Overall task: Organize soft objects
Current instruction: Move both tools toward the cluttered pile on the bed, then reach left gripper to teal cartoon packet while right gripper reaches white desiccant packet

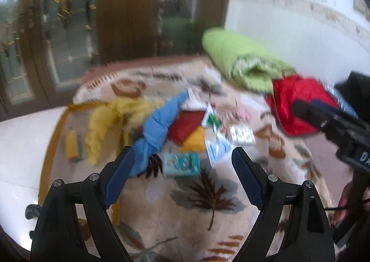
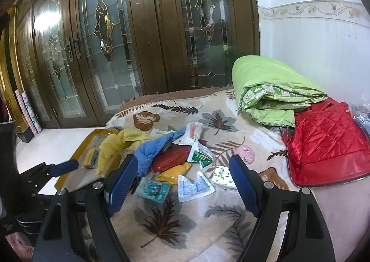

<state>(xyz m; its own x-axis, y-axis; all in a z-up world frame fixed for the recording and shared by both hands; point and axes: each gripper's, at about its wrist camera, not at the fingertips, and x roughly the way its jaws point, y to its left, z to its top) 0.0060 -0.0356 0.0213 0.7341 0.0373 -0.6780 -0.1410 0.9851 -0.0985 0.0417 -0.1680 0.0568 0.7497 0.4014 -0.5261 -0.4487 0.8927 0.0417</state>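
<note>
- Lying mid-blanket (image 2: 208,227), the blue cloth (image 2: 152,153) is tangled with packets (image 2: 194,189); a pinch could drag those along.
- Both grippers, left (image 1: 182,170) and right (image 2: 182,183), hang spread and empty above the pile.
- Packet print is too blurred to read.

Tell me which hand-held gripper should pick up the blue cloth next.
Probably the left hand-held gripper: its jaws are open and empty, and the blue cloth lies just ahead by its left finger. The right hand-held gripper is open too, but sits slightly farther back.
</note>
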